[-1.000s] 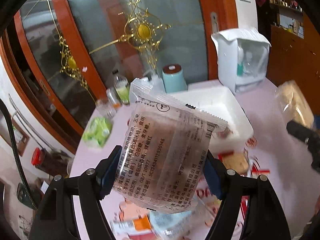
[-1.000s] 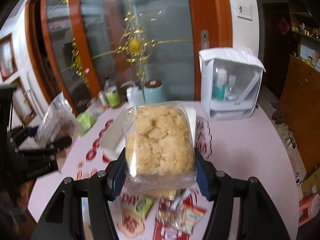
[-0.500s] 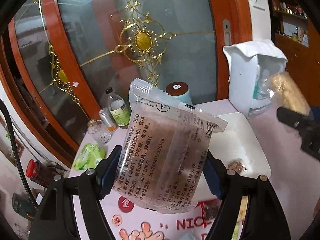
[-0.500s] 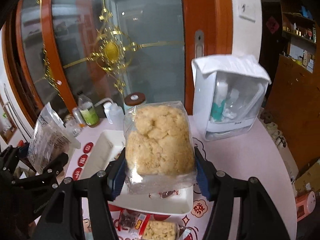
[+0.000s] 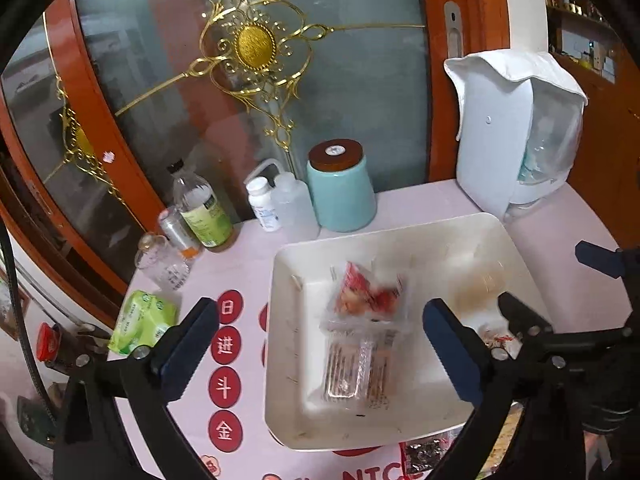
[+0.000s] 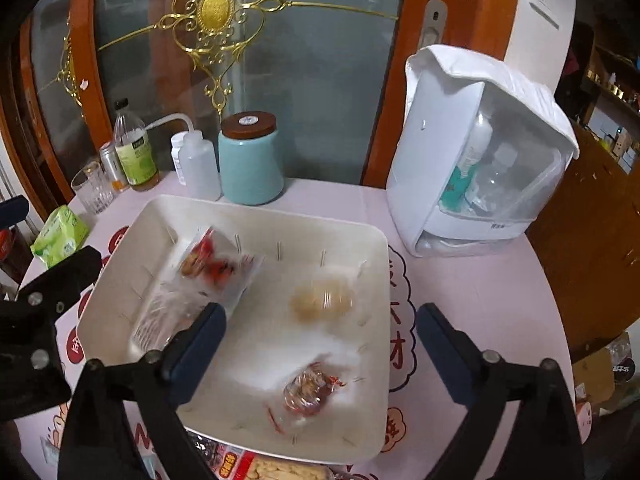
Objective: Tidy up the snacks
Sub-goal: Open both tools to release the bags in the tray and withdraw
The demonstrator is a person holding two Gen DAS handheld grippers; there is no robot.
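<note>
White tray (image 6: 256,216), seemingly three snack packets (image 6: 308,394)

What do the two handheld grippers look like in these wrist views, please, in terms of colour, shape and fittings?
Both the left gripper and the right gripper share one build: matte black angular arms with small silver screw heads, each ending in a dark navy-blue rectangular pad. A thin black cable curves along the left edge of the left wrist view. No sleeve or hand is clearly visible.
</note>
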